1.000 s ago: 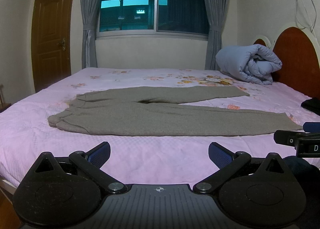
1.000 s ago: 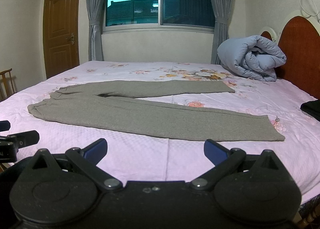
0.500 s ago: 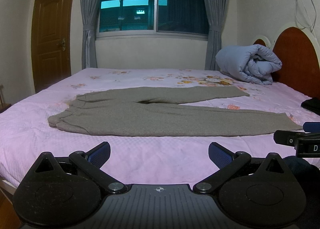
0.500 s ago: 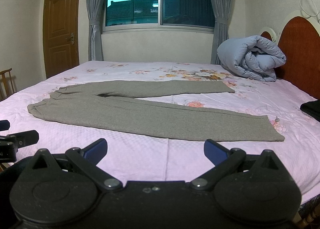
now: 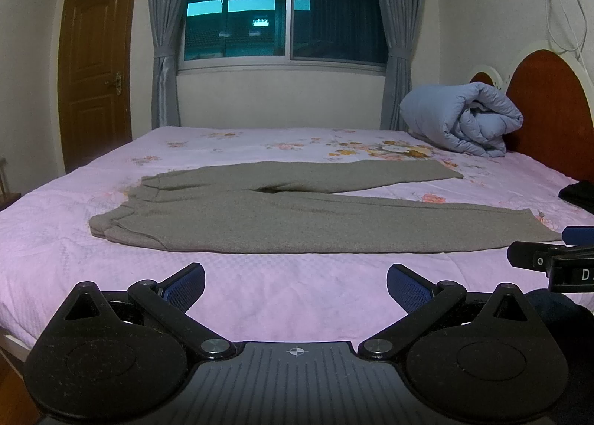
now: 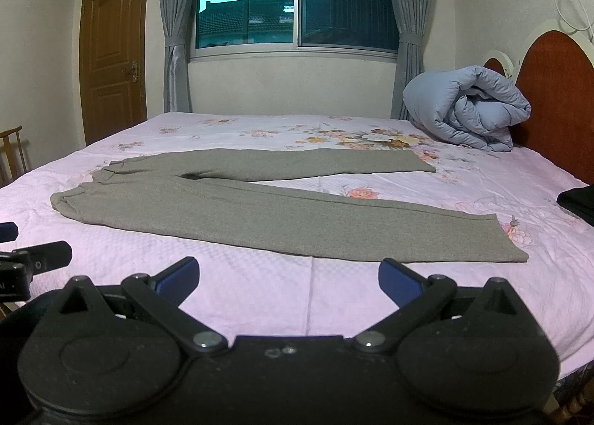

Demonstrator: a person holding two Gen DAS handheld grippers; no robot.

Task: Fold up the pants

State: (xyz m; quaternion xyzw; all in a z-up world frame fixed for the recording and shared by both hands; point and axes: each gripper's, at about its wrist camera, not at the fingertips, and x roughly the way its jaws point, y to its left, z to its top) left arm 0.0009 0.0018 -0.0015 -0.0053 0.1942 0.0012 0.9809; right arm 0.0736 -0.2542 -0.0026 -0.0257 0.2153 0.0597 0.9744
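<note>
Pants: one pair, grey pants [image 5: 297, 217], laid flat and unfolded on the bed [image 5: 282, 298]; waistband to the left, two legs running right, the far leg angled away from the near one.
Left tongs [image 5: 296, 282]: one, spread wide, holding nothing, low over the sheet near the bed's front edge, short of the pants.
Right tongs [image 6: 287, 278]: one, also wide and holding nothing, just short of the near leg's hem end.
Quilt: one blue rolled quilt [image 6: 467, 109] at the headboard [image 6: 557, 91], well apart from the pants.
Dark item: one dark cloth [image 6: 579, 202] at the right edge of the bed, cut off; cannot tell what it is.
Room: one window [image 5: 286, 13], two curtains, one door [image 5: 96, 68].
Chair: one wooden chair [image 6: 13, 150], mostly cut off at the left.
</note>
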